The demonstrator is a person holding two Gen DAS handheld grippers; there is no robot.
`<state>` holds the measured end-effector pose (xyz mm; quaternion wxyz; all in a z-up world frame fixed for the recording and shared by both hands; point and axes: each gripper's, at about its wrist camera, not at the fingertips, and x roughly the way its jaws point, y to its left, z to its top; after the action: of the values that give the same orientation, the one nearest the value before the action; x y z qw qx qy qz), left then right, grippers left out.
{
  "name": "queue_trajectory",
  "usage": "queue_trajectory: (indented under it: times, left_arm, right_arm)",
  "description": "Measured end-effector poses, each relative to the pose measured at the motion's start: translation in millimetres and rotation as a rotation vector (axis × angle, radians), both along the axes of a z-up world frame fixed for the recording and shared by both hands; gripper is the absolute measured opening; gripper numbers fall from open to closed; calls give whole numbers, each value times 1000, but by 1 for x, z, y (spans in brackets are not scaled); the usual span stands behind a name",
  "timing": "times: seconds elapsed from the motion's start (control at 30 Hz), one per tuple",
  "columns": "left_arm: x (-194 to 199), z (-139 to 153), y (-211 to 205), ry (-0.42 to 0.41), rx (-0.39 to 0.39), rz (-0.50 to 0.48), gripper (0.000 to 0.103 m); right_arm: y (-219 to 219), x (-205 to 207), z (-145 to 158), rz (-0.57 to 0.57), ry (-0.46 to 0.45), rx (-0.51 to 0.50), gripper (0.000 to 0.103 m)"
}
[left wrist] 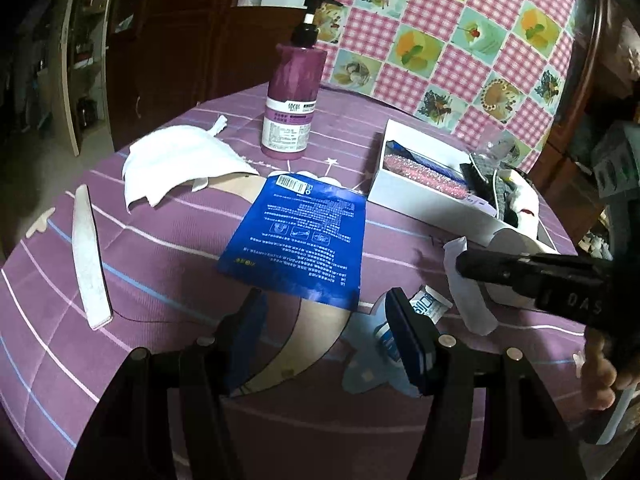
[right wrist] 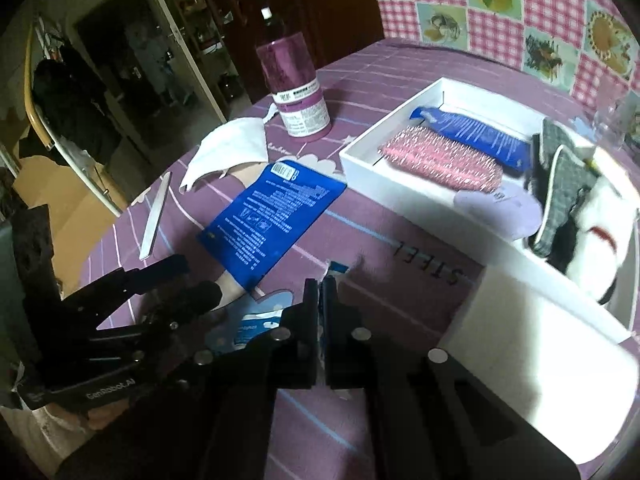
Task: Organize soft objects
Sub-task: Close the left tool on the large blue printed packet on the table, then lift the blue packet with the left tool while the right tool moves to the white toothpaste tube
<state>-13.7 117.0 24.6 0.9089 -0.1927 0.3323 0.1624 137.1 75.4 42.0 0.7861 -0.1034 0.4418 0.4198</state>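
Soft pouch, the small white and blue one [right wrist: 256, 326], lies at the near edge of the counter [right wrist: 360, 76], just beyond and to the left of the right gripper [right wrist: 319, 292]. That gripper's jaws are pressed almost together, and a thin strip of white and blue shows between them. It appears to have the pouch's edge pinched, though the blur keeps me from being sure how firm the hold is. In the left wrist view the same pouch [left wrist: 424, 306] sits just right of the left gripper [left wrist: 324, 312], whose jaws stand half open with nothing between them.

Farther out, in the middle of the counter, a large blue sachet [left wrist: 298, 236] lies flat with its long axis running near to far. To its left are a nail file [left wrist: 90, 256] and a crumpled white cloth [left wrist: 176, 160]. A purple pump bottle [left wrist: 294, 96] stands at the far side.

On the right sits the white box [right wrist: 408, 196], already holding a pink brush [right wrist: 440, 162], another blue sachet and dark socks. My judgement is that the pinched pouch must travel rightward and away into that box, so the right gripper is the nearer 1 for the job.
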Motion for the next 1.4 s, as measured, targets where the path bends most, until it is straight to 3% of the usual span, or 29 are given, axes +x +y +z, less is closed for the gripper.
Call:
queue_trajectory:
  times: [0.27, 0.47, 0.53, 0.7, 0.9, 1.17, 1.2, 1.33, 1.4]
  left_arm:
    - [1, 19, -3, -12, 13, -38, 63]
    - [-3, 34, -3, -22, 52, -53, 72]
    - [-2, 39, 0, -12, 78, -59, 81]
    - [9, 42, 17, 23, 108, -76, 82]
    - [35, 23, 46, 114, 147, -38, 83]
    - [65, -13, 56, 177, 18, -116, 83]
    - [67, -17, 53, 188, 13, -127, 87]
    - [72, -23, 31, 217, 110, -170, 102]
    - [76, -25, 23, 230, 133, -192, 103]
  right_arm:
    - [-11, -1, 23, -2, -12, 52, 3]
    - [-15, 0, 30, -7, 12, 68, 3]
    - [-17, 1, 30, -13, 25, 71, 3]
    - [-19, 3, 31, -31, 35, 65, 3]
    - [-20, 4, 31, -23, 52, 73, 3]
    - [-20, 5, 28, -26, 52, 59, 3]
    - [-20, 5, 28, -25, 55, 60, 3]
    - [-20, 6, 27, -24, 60, 59, 3]
    - [-20, 6, 27, -23, 64, 58, 3]
